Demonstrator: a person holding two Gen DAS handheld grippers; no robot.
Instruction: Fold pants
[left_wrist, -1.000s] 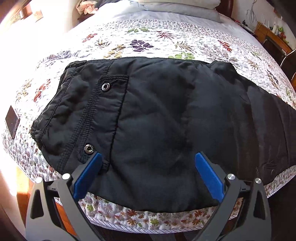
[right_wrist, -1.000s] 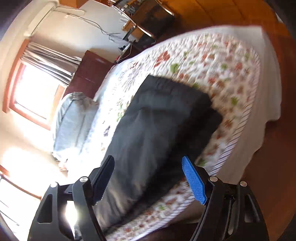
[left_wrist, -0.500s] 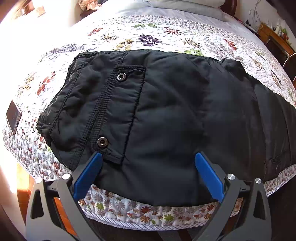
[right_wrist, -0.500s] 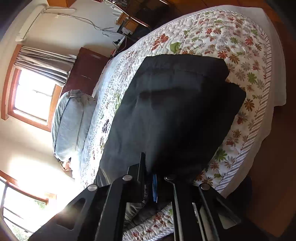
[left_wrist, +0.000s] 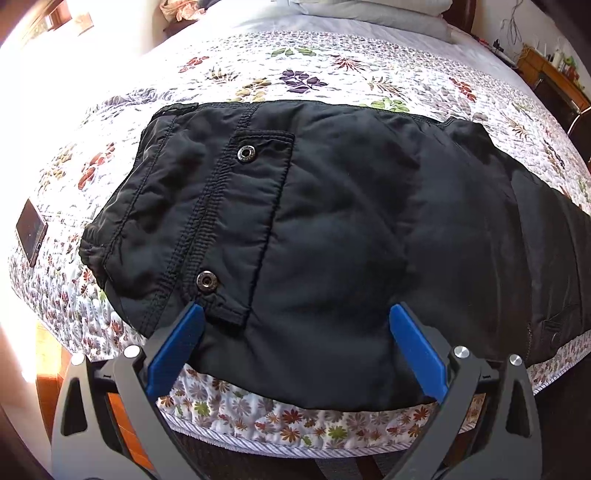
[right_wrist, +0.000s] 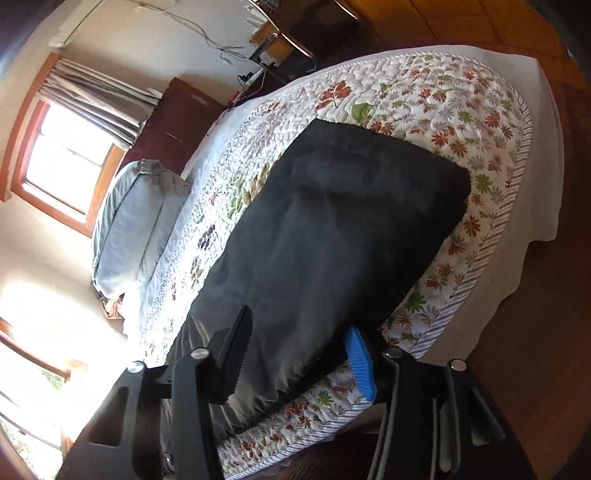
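Black padded pants (left_wrist: 332, 229) lie flat across a floral quilt (left_wrist: 295, 70), waistband to the left with two metal snaps (left_wrist: 245, 153). My left gripper (left_wrist: 295, 343) is open, its blue fingers (left_wrist: 177, 347) hovering over the near edge of the pants near the lower snap. In the right wrist view the pant legs (right_wrist: 332, 236) stretch away to their hems. My right gripper (right_wrist: 295, 354) is open, with the near edge of the leg fabric between its fingers (right_wrist: 358, 358).
A phone (left_wrist: 31, 230) lies on the quilt at the left edge. Pillows (right_wrist: 129, 221) sit at the head of the bed. The bed's near edge (left_wrist: 295, 439) is just under my left gripper. A wooden floor (right_wrist: 535, 332) lies beyond the foot.
My right gripper was open, shut half a second ago, and is now open again around the leg edge. My left gripper drifted slightly, staying open.
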